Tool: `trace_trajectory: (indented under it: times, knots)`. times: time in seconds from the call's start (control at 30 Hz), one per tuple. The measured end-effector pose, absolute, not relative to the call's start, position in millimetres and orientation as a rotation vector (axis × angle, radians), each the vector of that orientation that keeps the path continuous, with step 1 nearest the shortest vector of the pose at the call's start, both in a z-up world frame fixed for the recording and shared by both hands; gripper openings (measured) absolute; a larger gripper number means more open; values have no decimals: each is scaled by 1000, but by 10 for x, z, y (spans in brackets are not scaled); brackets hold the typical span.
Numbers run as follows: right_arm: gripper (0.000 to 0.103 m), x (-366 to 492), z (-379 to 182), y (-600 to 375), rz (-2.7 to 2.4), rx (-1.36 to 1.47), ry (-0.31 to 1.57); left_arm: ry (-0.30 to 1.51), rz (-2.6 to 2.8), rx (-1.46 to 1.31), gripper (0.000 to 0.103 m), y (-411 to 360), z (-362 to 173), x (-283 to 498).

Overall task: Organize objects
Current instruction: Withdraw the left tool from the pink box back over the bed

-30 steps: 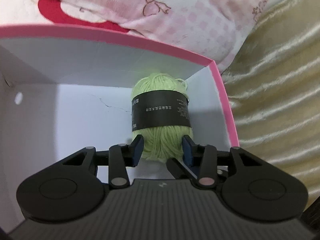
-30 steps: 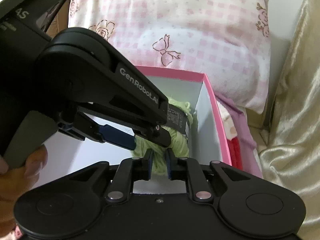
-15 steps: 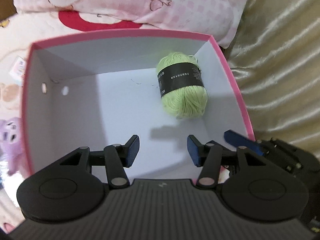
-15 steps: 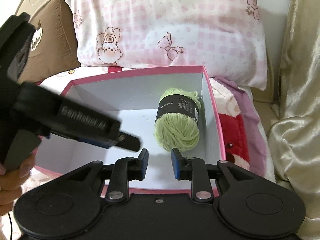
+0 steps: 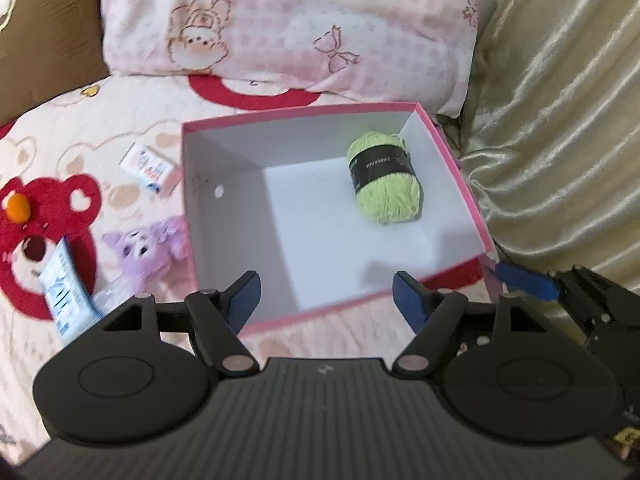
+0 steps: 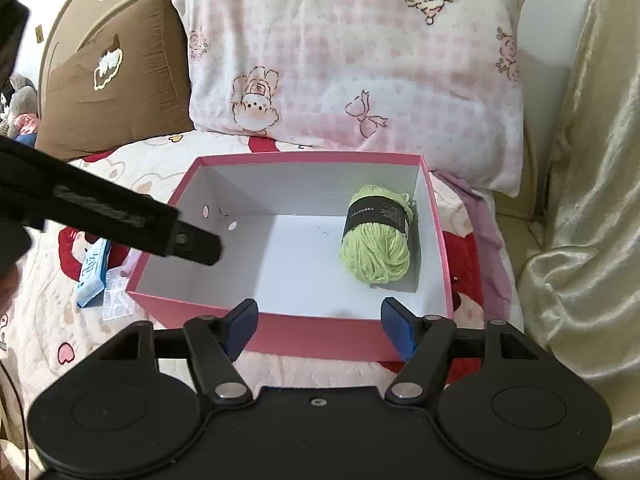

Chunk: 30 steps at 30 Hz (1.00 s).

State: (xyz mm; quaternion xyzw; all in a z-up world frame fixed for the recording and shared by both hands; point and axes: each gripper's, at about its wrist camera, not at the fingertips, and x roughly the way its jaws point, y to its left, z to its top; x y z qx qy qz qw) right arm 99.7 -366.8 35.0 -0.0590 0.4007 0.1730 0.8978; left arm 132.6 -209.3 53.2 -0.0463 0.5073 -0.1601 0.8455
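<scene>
From your left wrist camera, your left gripper (image 5: 326,294) hangs above the near edge of the pink box (image 5: 456,168), its blue-padded fingers spread wide apart with nothing between them. The ball of green yarn (image 5: 386,184) lies on the white floor of the box, in the far right corner, close to the right wall and wrapped by a black paper band. Left of the box, on the bear-print bedspread (image 5: 132,92), you have a purple plush toy (image 5: 146,242) right against the box's outer wall, a small white and pink packet (image 5: 150,167) a little farther back, a light blue packet (image 5: 66,292) near your left finger, and an orange ball (image 5: 18,207) at the far left. One blue fingertip of your right gripper (image 5: 524,276) pokes in at the right, just outside the box's near right corner. From your right wrist camera, your right gripper (image 6: 320,328) sits low in front of the box's near pink wall (image 6: 312,336), fingers wide apart and holding nothing. The yarn (image 6: 376,236) rests inside against the right wall, toward the back. Your left gripper (image 6: 120,220) reaches in from the left above the box's left rim, blurred. A pink checked pillow (image 6: 352,60) stands behind the box, a brown cushion (image 6: 116,76) to its left, and the blue packet (image 6: 94,268) lies left of the box.
</scene>
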Motion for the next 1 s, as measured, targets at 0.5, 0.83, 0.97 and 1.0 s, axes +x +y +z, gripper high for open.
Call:
trace_trajectory:
  times: [0.5, 0.83, 0.97, 1.0]
  knots:
    - [91, 622, 653, -3404, 443, -177, 819, 1092, -363, -64, 83, -1546, 690, 930]
    - [91, 414, 763, -3223, 522, -205, 819, 1113, -356, -37, 95, -1164, 663, 762]
    - [91, 352, 747, -3136, 541, -221, 847, 1125, -378, -58, 96, -1007, 647, 718]
    - [91, 334, 754, -3104, 547, -233, 847, 1126, -391, -60, 96, -965, 638, 705]
